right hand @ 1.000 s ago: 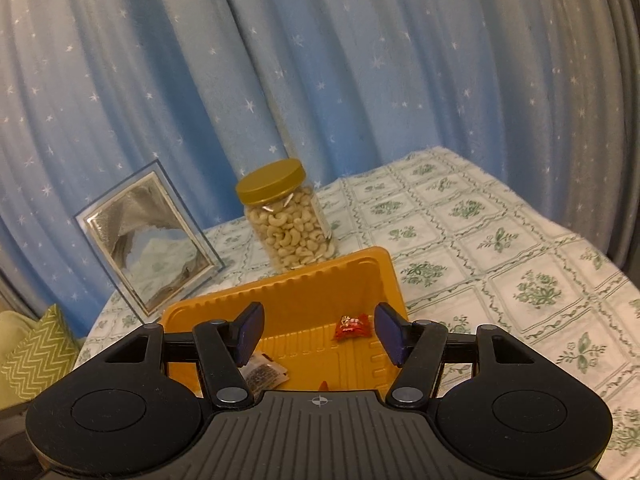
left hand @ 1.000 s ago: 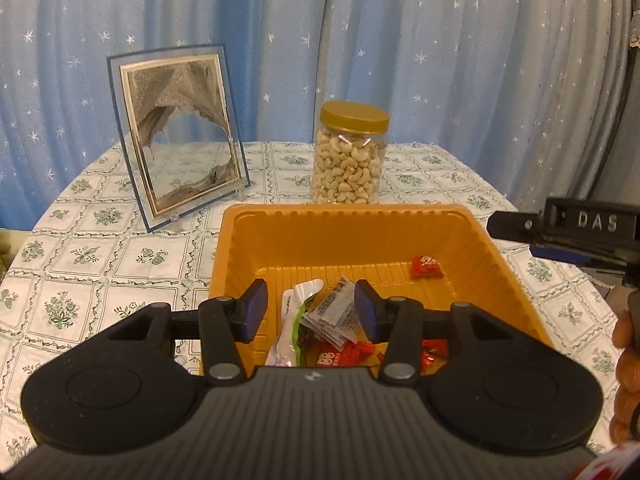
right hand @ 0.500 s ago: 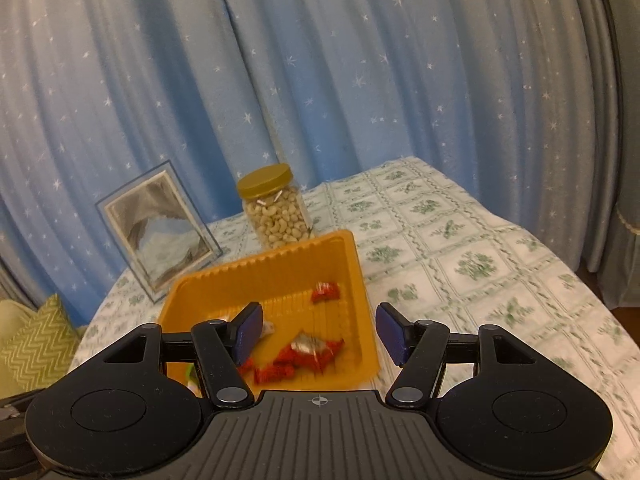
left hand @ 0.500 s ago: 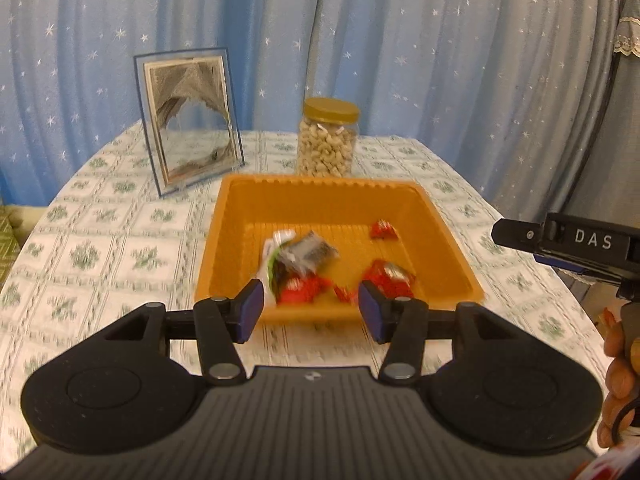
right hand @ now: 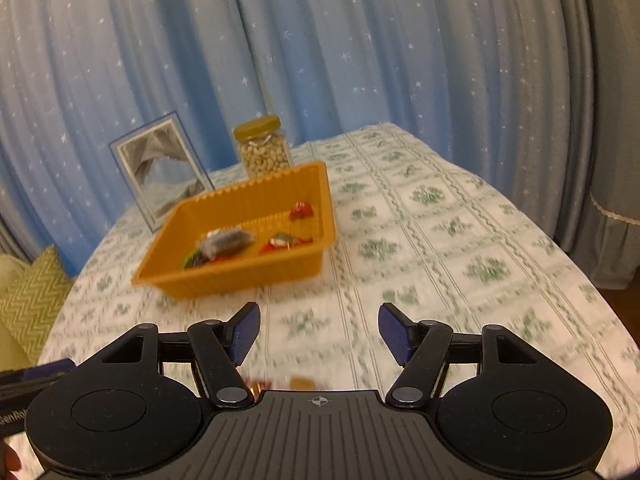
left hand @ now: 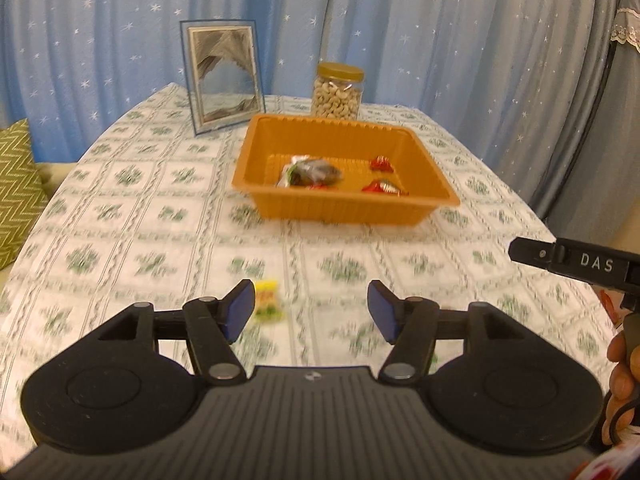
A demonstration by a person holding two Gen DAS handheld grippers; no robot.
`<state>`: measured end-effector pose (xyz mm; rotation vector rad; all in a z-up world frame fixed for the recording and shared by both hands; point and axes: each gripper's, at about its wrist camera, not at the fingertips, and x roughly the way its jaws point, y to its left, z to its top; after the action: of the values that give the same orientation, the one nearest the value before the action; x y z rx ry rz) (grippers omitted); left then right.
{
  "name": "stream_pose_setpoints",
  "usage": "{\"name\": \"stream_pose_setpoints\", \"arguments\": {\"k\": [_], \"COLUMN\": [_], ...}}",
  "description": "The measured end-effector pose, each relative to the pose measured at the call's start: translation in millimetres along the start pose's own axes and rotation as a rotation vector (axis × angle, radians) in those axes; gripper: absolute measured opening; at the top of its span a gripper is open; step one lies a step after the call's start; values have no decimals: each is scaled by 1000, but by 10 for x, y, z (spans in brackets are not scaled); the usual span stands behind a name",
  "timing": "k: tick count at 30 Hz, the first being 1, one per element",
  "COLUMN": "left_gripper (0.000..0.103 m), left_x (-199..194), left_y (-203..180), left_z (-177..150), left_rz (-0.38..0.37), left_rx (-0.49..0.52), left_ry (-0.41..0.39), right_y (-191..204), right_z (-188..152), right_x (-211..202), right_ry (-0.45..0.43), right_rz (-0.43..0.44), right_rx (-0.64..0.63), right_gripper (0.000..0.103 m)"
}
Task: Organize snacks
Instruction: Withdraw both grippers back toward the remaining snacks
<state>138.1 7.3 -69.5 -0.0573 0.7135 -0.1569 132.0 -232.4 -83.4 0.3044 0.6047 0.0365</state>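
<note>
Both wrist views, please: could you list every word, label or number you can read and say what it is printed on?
"DAS": white letters on the black body of the right gripper, at the right edge of the left wrist view.
"GenRo...": cut-off white lettering on the left gripper, at the left edge of the right wrist view.
Yellow snack packet on the tablecloth: print too blurred to read.
Wrappers in the orange tray: too small to read.

On the counter (left hand: 168, 216), the orange plastic tray (left hand: 344, 210) holds wrapped snacks (left hand: 314, 172), with the gold-lidded cashew jar (left hand: 338, 92) behind it and the framed sand picture (left hand: 222, 76) behind-left.
</note>
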Motion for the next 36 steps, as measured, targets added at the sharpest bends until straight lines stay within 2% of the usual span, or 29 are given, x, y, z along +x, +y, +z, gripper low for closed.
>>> {"name": "stream_pose_setpoints", "arguments": {"k": [6,10,31,36], "left_gripper": [66,67,72,73], "left_x": [-246,-297,-158,-120], "left_y": [42,46,4,43], "left_z": [-254,-349,-460,-467], "left_rz": [21,22,16,18], "left_rx": [-12,-14,-10,-10], "left_ry": [6,18,59,63], "right_y": [-28,-38,-133,-141], "right_z": [-368,-491,-580,-570], "right_x": [-152,-171,-15,99], "right_ry": [59,85,134,149], "right_rz": [-5,-4,-2,8], "right_rx": [-5,-29,-29,-76], "right_gripper": [66,66,66,66]}}
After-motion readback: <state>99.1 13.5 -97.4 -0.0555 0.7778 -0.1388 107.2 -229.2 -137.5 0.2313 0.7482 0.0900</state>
